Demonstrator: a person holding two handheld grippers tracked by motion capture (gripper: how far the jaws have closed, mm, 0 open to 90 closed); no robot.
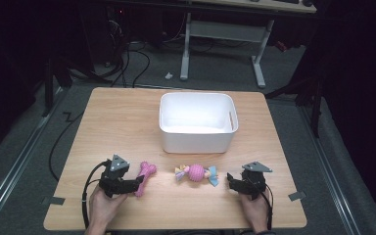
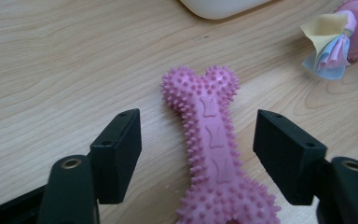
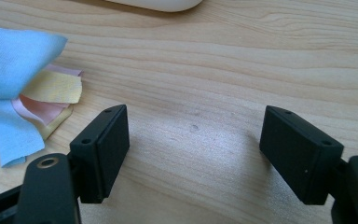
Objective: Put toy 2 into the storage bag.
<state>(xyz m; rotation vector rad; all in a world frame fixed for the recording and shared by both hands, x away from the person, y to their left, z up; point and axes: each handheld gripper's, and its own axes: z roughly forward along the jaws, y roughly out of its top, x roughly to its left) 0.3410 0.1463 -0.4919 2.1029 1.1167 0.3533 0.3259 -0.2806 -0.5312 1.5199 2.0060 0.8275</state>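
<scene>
My left gripper (image 2: pixel 198 156) straddles the waist of a pink, nub-covered rubber bone toy (image 2: pixel 214 154), jaws partly open, a gap showing on each side, the pads not yet pressing on anything. The bone lies flat on the pale wooden table (image 1: pixel 122 122), near its front edge and left of centre, its far knobbed end angled toward the white plastic bin (image 1: pixel 197 122) standing empty at mid-table. I judge the toy light and springy: the small spikes should give under the pads and bite rather than slip, and nothing about it looks breakable. The narrow shaft between the two knobbed ends is the place to take hold, since the flared ends would keep it from sliding out lengthwise; a squeeze on a knob itself would likely skid off the round. Just to the bone's right rests a pink knitted ball toy with pastel cloth frills at both ends (image 1: pixel 196 173), soft and lighter still by its look. Beyond that, my right gripper (image 3: pixel 193 154) hovers low over bare wood, jaws wide and empty, the blue and yellow frills lying beside its left jaw.
</scene>
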